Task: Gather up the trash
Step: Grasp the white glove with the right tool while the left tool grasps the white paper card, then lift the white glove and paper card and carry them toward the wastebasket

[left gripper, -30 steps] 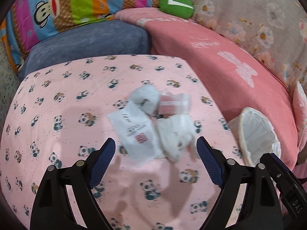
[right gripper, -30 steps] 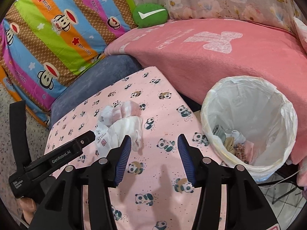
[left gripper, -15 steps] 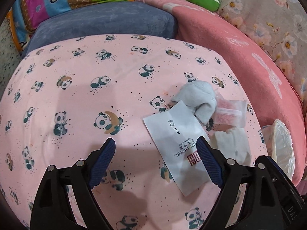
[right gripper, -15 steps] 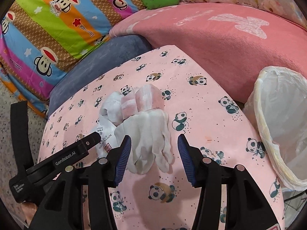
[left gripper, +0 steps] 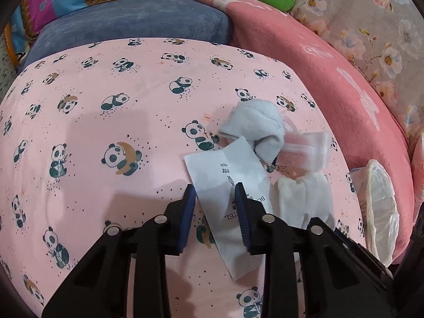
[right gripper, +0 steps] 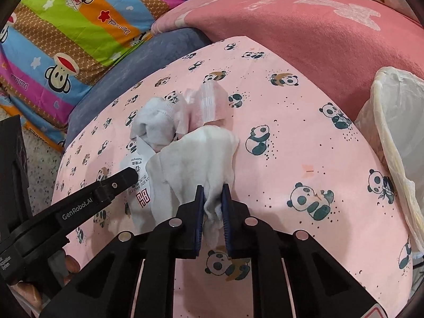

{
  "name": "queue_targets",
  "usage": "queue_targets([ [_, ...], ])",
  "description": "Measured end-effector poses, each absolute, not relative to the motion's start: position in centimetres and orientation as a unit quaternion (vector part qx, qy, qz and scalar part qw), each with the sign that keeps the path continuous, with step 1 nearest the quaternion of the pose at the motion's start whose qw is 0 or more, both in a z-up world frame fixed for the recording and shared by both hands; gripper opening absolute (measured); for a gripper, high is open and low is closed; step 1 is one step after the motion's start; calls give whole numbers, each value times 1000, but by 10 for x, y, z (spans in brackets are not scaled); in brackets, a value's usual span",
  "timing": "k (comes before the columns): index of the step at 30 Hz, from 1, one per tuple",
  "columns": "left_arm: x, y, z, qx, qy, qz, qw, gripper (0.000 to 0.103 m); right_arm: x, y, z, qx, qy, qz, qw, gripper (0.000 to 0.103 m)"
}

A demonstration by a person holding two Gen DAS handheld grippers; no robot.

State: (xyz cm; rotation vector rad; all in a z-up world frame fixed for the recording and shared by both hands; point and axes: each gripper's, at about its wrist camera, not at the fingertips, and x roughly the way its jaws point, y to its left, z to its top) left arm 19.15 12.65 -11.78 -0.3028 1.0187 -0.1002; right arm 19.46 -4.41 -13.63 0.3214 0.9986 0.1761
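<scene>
Four pieces of trash lie at centre frame: one white paper packet (left gripper: 230,185), one grey sock (left gripper: 254,127), one pink zip bag (left gripper: 304,151) and one white cloth (right gripper: 196,159). One lined bin (right gripper: 397,137) stands at right edge.

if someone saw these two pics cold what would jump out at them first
Most likely the small heap of trash in the middle of the pink panda-print cloth: a white printed paper packet, a crumpled white tissue, a balled grey-white sock and a clear pink bag. Both grippers are at it: the right gripper pinches the tissue's near edge, and the left gripper straddles the packet. The white-lined bin waits at the right edge.
</scene>
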Motion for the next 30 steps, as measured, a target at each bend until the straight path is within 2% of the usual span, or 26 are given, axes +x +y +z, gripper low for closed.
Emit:
queue_targets([
  [7, 177, 121, -108, -143, 481, -51, 863, 16, 168, -47, -133, 170, 471, 88, 861, 13],
  [18, 151, 94, -85, -118, 471, -70, 871, 12, 128, -74, -105, 188, 442, 80, 873, 13],
  [20, 147, 89, -81, -114, 470, -76, 872, 6, 123, -78, -100, 189, 438, 79, 875, 13],
  [30, 124, 63, -69, -92, 467, -98, 874, 6, 101, -105, -81, 200, 425, 65, 880, 13],
])
